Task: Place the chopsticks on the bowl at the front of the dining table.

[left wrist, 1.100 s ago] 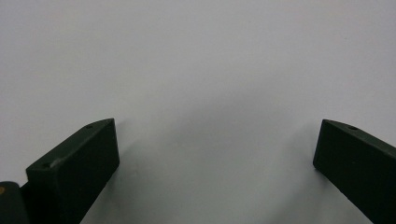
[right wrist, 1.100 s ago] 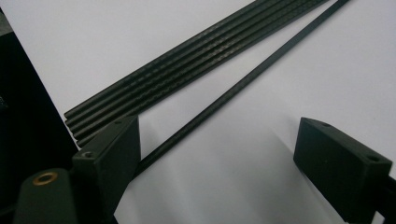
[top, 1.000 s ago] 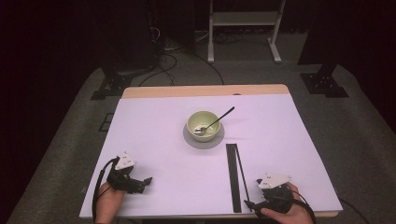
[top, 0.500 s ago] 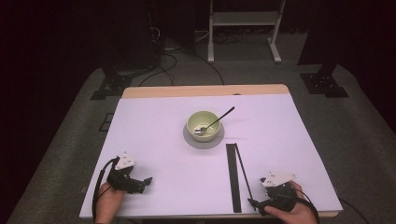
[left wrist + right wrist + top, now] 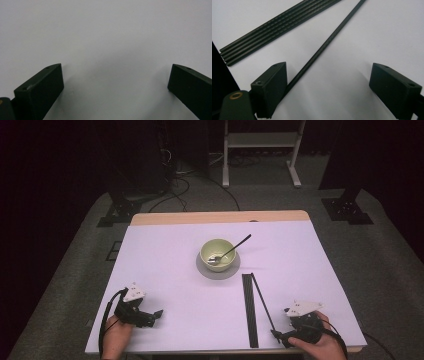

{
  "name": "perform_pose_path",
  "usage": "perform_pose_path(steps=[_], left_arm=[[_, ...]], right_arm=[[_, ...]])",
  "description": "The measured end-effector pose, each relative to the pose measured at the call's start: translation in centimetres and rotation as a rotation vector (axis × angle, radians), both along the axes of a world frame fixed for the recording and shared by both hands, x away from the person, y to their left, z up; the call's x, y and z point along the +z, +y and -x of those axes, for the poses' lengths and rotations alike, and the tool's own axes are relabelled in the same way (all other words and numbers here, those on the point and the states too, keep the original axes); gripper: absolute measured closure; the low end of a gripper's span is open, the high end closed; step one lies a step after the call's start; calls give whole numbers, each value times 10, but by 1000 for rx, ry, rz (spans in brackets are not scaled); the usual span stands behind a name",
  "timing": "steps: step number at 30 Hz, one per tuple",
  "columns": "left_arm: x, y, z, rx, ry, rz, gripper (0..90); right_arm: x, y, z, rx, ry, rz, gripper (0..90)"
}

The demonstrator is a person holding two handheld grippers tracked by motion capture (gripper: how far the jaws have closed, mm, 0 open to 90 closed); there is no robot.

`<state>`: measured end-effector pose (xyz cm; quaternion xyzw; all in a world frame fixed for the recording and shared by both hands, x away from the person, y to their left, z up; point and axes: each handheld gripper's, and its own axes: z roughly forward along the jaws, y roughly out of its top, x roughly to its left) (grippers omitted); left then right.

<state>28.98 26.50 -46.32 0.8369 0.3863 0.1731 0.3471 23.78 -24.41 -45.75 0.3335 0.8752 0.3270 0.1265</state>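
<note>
A flat row of several thin black rods (image 5: 249,312) lies on the white table (image 5: 165,265), right of centre. One single black rod (image 5: 263,304) slants away from the row toward the front right. My right gripper (image 5: 278,335) is at that rod's near end, close to the table's front edge. In the right gripper view the gripper (image 5: 329,66) is open, and the single rod (image 5: 329,40) runs between the jaws, close beside the left one. The row of rods (image 5: 277,25) lies further left. My left gripper (image 5: 157,314) rests at the front left, open (image 5: 116,67) over bare table.
A pale green bowl (image 5: 218,254) with a metal spoon (image 5: 231,249) in it stands on a grey saucer (image 5: 218,270) at the table's middle. A wooden strip (image 5: 220,217) edges the far side. Black stands and cables sit on the floor beyond.
My right gripper has shifted a little left and toward the front edge, up to the near end of the single rod. The left gripper has stayed still.
</note>
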Motion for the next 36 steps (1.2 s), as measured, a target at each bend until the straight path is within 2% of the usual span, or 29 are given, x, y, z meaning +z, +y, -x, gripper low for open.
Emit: perform_pose_path(steps=[36], left_arm=[[0,0,0,0,0,0,0]], right_arm=[[1,-36,-19,-108,9,0,138]])
